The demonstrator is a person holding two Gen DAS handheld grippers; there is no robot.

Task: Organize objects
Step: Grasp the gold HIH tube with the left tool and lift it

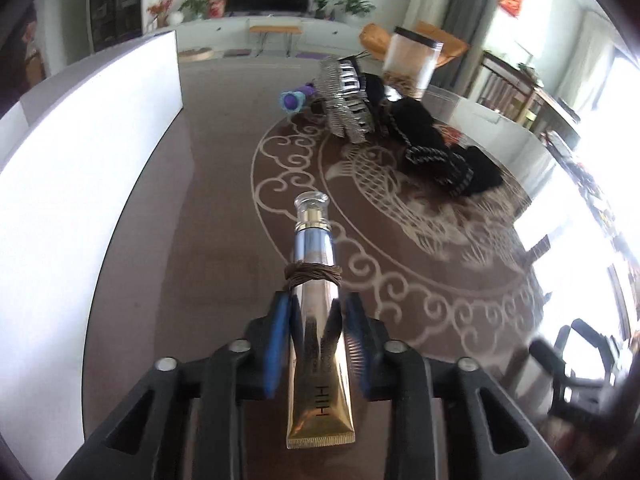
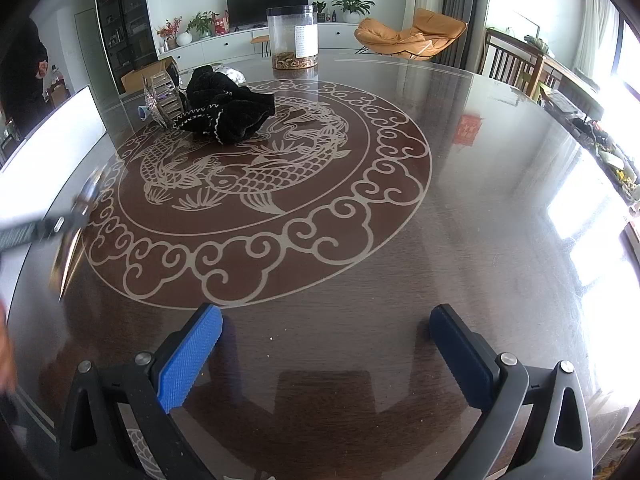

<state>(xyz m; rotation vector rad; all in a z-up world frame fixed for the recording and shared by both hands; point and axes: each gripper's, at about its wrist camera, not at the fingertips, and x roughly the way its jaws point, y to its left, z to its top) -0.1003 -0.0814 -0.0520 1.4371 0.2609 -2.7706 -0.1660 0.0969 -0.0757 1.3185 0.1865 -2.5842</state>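
My left gripper [image 1: 316,312] is shut on a gold and silver cosmetic tube [image 1: 314,280] with a clear cap and a brown hair tie [image 1: 313,273] wound round it, held above the table. Ahead of it lie a silver hair claw [image 1: 346,96], a black scrunchie [image 1: 436,152] and a small purple item [image 1: 294,98]. My right gripper [image 2: 326,340] is open and empty over the near part of the table. In the right wrist view the claw [image 2: 164,98] and scrunchie [image 2: 228,110] lie at the far left, and the left gripper with the tube [image 2: 68,232] shows blurred at the left edge.
A round dark table [image 2: 460,220] has a pale fish pattern in its middle. A clear jar [image 2: 294,36] stands at its far edge. A white box [image 1: 92,128] stands on the left side. Chairs stand beyond the table on the right.
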